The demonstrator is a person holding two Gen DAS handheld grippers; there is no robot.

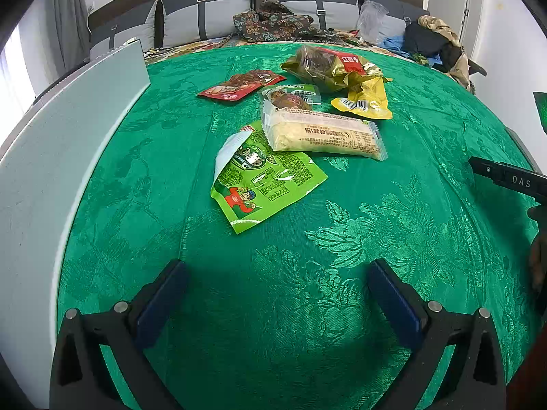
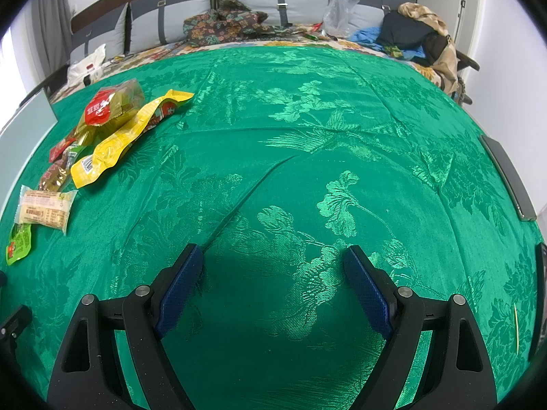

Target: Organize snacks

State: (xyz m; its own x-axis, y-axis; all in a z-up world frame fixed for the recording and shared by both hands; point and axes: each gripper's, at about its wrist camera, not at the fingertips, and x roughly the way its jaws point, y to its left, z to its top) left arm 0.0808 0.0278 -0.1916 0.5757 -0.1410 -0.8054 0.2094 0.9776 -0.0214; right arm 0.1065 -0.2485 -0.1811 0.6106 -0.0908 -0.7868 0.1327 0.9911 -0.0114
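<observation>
Several snack packets lie together on the green tablecloth (image 1: 393, 225). A bright green packet (image 1: 263, 181) is nearest my left gripper (image 1: 277, 273), which is open and empty above the cloth. Behind it lie a pale wafer pack (image 1: 321, 133), a yellow pouch (image 1: 365, 99), a gold-and-red bag (image 1: 324, 65), a red packet (image 1: 239, 85) and a small green-edged packet (image 1: 290, 97). In the right wrist view the same pile sits far left: yellow pouch (image 2: 123, 136), wafer pack (image 2: 44, 208). My right gripper (image 2: 273, 259) is open, empty, over bare cloth (image 2: 307, 130).
A white panel (image 1: 68, 143) stands along the table's left edge. The other gripper's black body (image 1: 509, 177) shows at the right edge. A dark flat device (image 2: 509, 177) lies on the table's right rim. Behind the table are grey cushions (image 1: 212, 10) and piled clothes (image 2: 420, 34).
</observation>
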